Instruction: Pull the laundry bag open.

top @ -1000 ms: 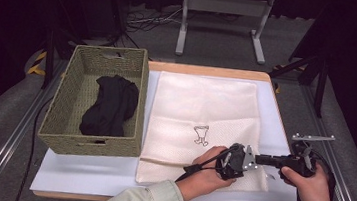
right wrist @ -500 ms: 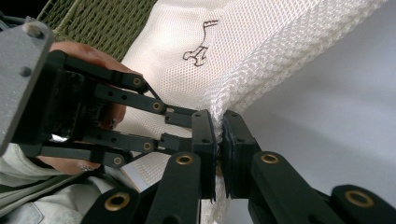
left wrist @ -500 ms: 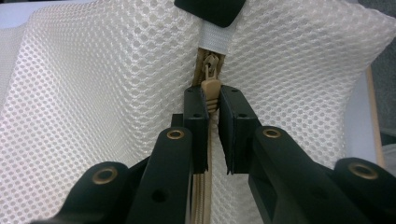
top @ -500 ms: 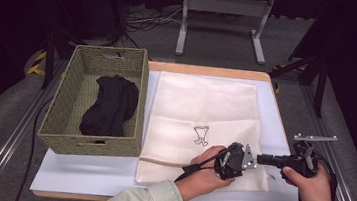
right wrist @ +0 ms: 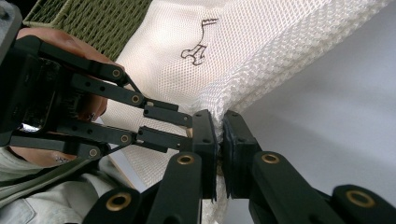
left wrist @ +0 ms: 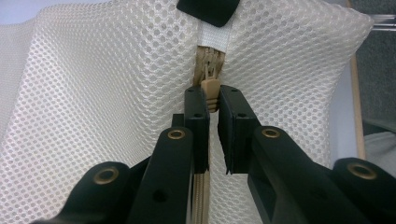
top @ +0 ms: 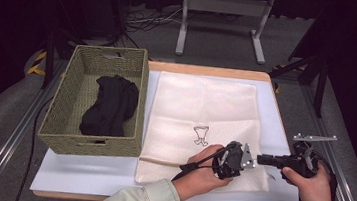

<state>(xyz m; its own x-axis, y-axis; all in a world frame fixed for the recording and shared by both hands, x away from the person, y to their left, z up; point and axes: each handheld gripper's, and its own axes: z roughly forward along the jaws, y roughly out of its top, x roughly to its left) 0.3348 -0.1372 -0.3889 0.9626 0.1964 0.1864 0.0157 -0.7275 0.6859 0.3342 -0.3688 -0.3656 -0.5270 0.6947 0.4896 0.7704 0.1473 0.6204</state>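
While the mesh laundry bag [top: 205, 118] lies flat on the table [top: 83, 176], I pinch its near edge.
My left gripper [left wrist: 213, 100] is clenched on the zipper pull [left wrist: 210, 88]; my right gripper [right wrist: 219, 133] clamps the bag's corner, basket [top: 73, 99] further left.

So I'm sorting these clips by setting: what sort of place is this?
Probably a recording studio or lab bench, not a home. A white-topped table stands among dark surroundings, with cables and a metal stand on the floor behind. The staged props: a wicker basket and a mesh laundry bag.
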